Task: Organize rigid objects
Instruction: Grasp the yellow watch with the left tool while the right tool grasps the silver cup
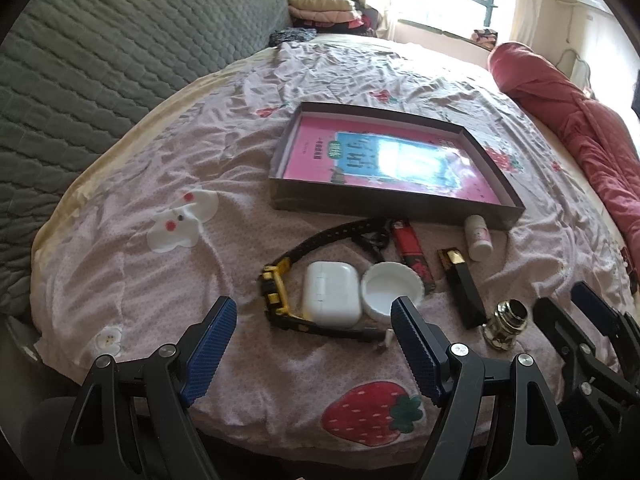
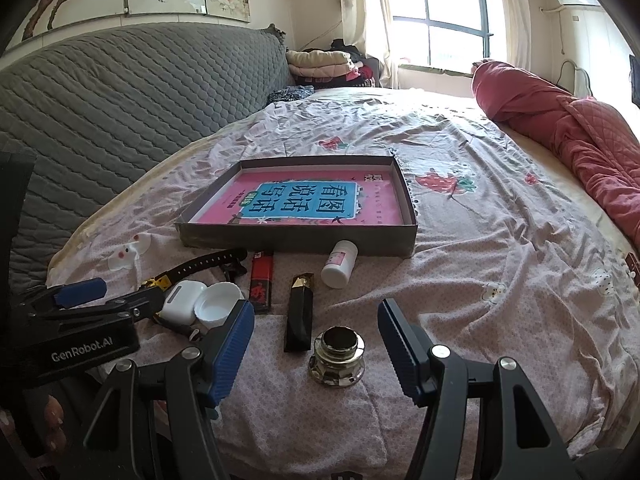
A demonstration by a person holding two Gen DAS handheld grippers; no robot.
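Soft rumpled sheet (image 2: 480,280): risk of round items rolling or tipping if nudged. Shallow card box (image 2: 304,236) mid-bed, glossy book (image 2: 316,200) inside. Below it: watch (image 1: 280,296), smooth white case (image 1: 330,294), cap (image 1: 392,290), lighter (image 2: 262,280), jar (image 2: 338,356). Left gripper (image 1: 312,344), right gripper (image 2: 316,344): both wide apart, empty; ribbed pads could skid on metal jar.

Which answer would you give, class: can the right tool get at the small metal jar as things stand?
Probably yes. The right tool is open, and the small metal jar stands upright just ahead between its fingers, with nothing over it; the black lipstick tube lies apart.
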